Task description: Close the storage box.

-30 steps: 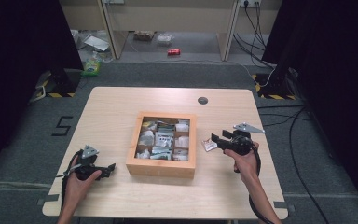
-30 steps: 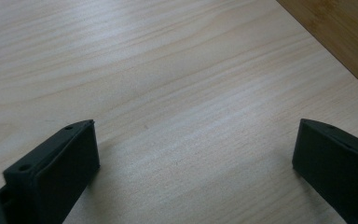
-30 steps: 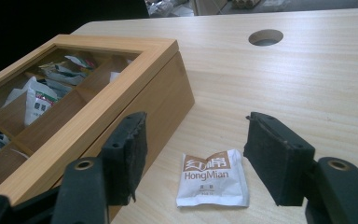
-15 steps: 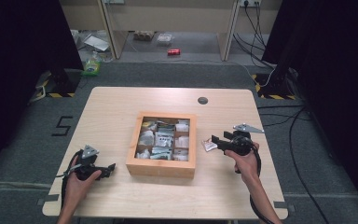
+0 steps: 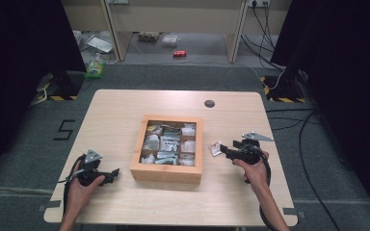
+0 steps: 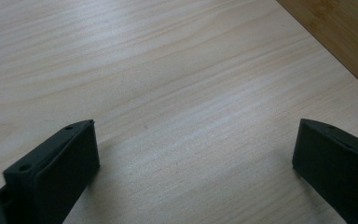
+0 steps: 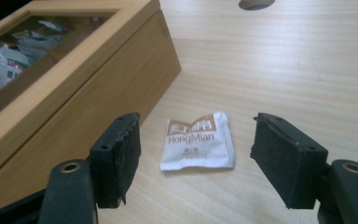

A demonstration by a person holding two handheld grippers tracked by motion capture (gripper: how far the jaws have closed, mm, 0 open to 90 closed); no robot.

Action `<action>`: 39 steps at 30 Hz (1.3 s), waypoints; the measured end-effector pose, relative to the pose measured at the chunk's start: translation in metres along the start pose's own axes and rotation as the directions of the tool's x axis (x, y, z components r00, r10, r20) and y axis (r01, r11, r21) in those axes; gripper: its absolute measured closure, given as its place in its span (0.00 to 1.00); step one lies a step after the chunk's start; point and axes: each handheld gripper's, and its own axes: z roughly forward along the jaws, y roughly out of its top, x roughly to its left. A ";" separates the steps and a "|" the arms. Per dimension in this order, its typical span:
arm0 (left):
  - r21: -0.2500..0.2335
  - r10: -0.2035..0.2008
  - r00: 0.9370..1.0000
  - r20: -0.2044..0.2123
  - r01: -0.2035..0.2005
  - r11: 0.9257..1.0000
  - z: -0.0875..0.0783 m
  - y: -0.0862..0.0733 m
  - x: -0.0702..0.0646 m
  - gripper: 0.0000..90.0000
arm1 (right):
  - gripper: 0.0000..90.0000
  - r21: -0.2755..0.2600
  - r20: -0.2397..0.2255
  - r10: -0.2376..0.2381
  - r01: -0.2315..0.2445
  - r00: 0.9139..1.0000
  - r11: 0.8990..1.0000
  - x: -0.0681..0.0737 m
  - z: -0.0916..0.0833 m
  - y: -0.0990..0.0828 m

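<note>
A small white sachet [image 7: 198, 144] printed "HongMian" lies flat on the wooden table [image 5: 125, 110], just right of a wooden box [image 5: 166, 174] whose compartments hold several sachets. My right gripper [image 7: 194, 120] is open, one jaw on each side of the sachet [image 5: 216, 148], and neither pad touches it. Its jaws have just been opening. In the high view the right gripper [image 5: 224, 151] points left toward the box. My left gripper [image 6: 196, 123] stands open over bare table, and the left gripper [image 5: 112, 174] sits left of the box near the front edge.
A round cable hole [image 5: 209, 103] sits in the table behind the box. The box wall [image 7: 98, 93] rises close by the right gripper's left jaw. A corner of the box [image 6: 345, 37] lies ahead of the left gripper. Cables trail over the floor at the right.
The right gripper has shifted slightly beside the sachet, which stays on the table. The left hand and the box have not moved.
</note>
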 end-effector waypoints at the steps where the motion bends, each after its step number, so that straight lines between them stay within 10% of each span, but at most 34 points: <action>1: 0.000 0.000 1.000 0.000 0.000 1.000 0.000 0.000 0.000 0.00 | 0.36 0.004 0.002 0.001 -0.001 1.000 1.000 0.000 0.000 -0.002; 39: 0.000 0.000 1.000 0.000 0.000 1.000 0.000 0.000 0.000 0.00 | 0.33 0.141 0.055 -0.142 0.133 0.988 0.981 0.018 -0.002 -0.038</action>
